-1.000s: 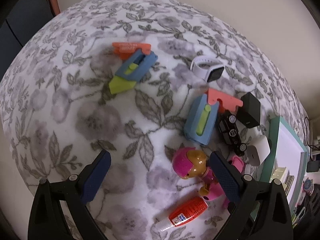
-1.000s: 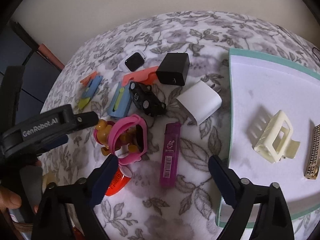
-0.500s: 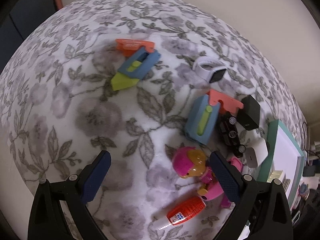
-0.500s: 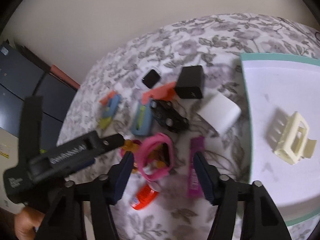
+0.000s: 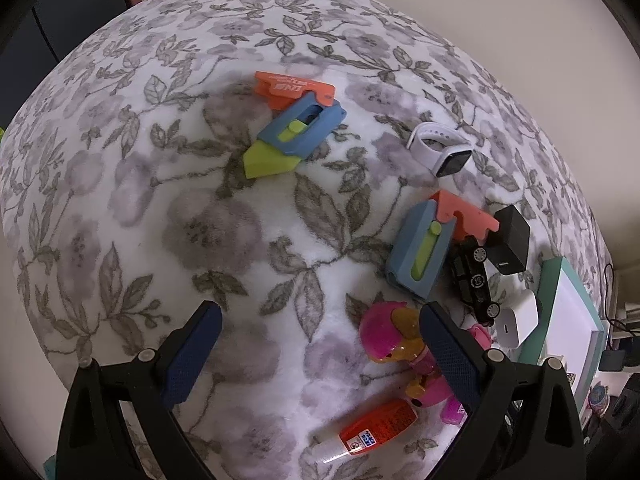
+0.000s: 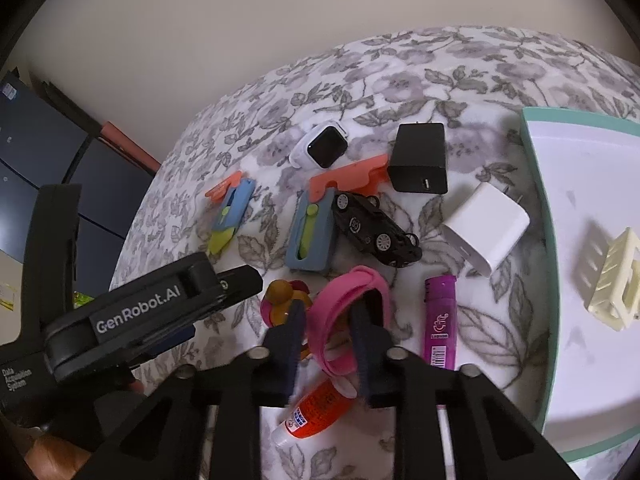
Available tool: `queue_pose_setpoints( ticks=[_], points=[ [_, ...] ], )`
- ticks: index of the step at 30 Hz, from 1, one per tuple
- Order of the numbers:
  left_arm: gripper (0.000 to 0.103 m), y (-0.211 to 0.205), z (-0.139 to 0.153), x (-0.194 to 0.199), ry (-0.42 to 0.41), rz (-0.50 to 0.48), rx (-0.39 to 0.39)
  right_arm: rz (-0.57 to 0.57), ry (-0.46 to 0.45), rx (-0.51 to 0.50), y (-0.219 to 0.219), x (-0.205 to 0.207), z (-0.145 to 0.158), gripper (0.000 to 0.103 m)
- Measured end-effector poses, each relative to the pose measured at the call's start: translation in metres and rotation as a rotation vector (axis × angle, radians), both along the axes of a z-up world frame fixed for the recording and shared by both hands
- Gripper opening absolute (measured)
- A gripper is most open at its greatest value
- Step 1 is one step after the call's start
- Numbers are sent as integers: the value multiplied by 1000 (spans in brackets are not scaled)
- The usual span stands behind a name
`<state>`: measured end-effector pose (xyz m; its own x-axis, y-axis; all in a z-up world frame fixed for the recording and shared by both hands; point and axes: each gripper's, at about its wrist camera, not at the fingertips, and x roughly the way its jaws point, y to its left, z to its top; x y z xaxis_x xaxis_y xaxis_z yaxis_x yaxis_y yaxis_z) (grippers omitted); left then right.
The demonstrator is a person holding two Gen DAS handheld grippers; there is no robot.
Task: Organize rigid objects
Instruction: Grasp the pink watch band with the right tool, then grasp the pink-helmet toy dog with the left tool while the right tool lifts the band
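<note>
Pink band [image 6: 352, 316] clamped between the right gripper [image 6: 326, 334] pads, jaws having just drawn in on it, grip across one side of the loop, probably because that thin wall is the easiest thing there to pinch. Lies draped over the toy figure [image 6: 284, 300], so a lift may drag the figure along. Left gripper [image 5: 320, 356] held well apart and empty over bare floral blanket [image 5: 160, 184], hovering left of the clutter, likely just keeping clear. Scattered on the blanket: purple lighter [image 6: 440, 320] just right of the band, red tube [image 6: 316, 408] near, black car [image 6: 374, 230] and two blue sliders [image 6: 314, 236] [image 6: 230, 214] farther off, white watch [image 6: 322, 148], black charger [image 6: 420, 158] and white charger [image 6: 486, 226] toward the tray. Teal-rimmed tray [image 6: 538, 184] at right, holding only a cream hair clip [image 6: 612, 280] as far as seen; its right part out of frame. Most items not yet sorted; band presumably bound for the tray, needing a carry to the right over the lighter.
</note>
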<state>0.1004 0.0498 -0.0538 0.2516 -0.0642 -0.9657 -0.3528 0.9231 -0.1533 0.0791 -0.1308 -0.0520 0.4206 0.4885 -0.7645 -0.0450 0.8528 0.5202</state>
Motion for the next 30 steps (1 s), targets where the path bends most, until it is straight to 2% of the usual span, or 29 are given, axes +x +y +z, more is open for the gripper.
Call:
queue_pose_setpoints(
  ticks=[2, 8, 23, 30],
  points=[
    [99, -3, 1, 1, -2, -8, -5, -4, 2, 17, -4, -1, 0, 16],
    [99, -14, 2, 4, -7, -53, -3, -21, 4, 32, -18, -3, 4, 11],
    [99, -46, -7, 0, 27, -184, -21, -152, -9, 110, -72, -12, 25, 11],
    [99, -70, -15, 0, 47, -288, 17, -196, -20, 139, -91, -16, 32, 11]
  ],
)
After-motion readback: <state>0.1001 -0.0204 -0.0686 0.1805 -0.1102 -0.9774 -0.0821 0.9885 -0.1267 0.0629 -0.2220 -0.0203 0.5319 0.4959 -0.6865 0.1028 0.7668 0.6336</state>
